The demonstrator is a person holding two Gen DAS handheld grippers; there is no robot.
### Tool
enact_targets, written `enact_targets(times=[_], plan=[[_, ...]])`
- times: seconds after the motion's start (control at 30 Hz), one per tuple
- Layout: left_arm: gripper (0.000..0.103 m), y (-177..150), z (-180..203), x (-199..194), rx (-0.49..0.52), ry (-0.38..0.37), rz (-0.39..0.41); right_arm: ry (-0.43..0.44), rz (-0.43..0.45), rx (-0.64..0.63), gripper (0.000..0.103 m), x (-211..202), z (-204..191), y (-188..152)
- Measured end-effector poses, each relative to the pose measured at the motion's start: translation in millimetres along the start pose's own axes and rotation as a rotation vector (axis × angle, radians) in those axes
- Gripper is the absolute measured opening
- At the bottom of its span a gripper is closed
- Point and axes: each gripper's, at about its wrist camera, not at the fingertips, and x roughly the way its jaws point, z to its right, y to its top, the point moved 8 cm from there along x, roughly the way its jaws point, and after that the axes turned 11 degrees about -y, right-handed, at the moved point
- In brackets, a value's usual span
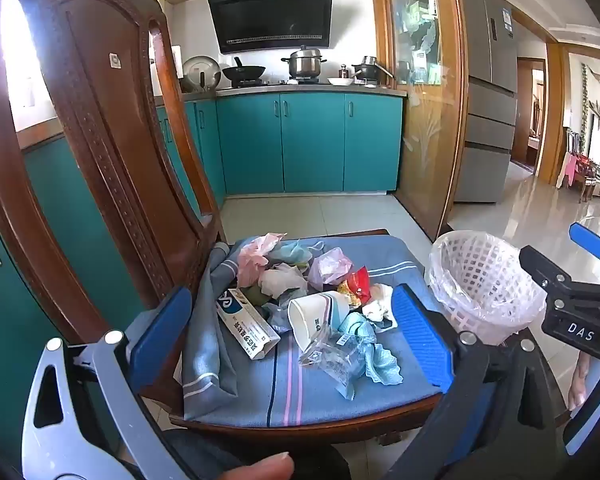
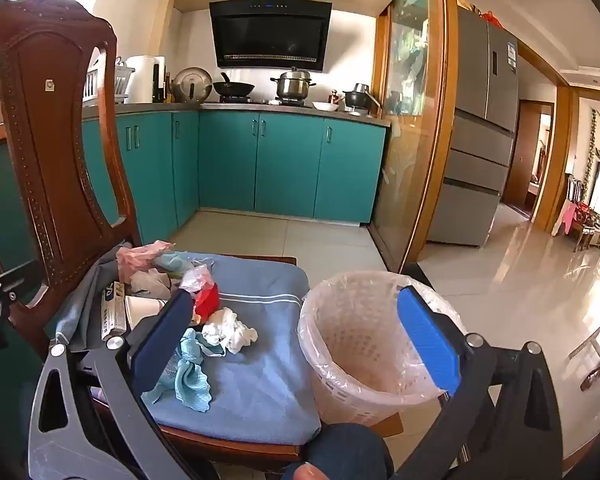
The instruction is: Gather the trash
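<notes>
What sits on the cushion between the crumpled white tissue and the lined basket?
Nothing: in the right wrist view, bare blue striped cushion separates the crumpled white tissue from the plastic-lined white lattice basket.

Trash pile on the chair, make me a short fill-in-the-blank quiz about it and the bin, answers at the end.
1. The trash lies on a blue cushion on a wooden ____.
2. The white lattice wastebasket is lined with a clear plastic ____.
3. Both the left gripper and the right gripper have their jaws ____.
4. The white paper cup lies on its ____.

Answers: chair; bag; open; side
</notes>
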Motion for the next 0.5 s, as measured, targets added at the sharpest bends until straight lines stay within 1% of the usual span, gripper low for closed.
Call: enact_targets(times=[0.3, 0.5], plan=[[0.1, -1.8, -0.6, -3.6, 0.001, -0.003, -0.01, 0.004, 0.014, 0.011, 0.1, -6.5, -3.4, 4.7], [0.1, -6.7, 5.5, -1.9, 0.004, -0.005, -0.013, 0.008, 0.01, 0.012, 0.1, -10.4, -6.9, 9.6]])
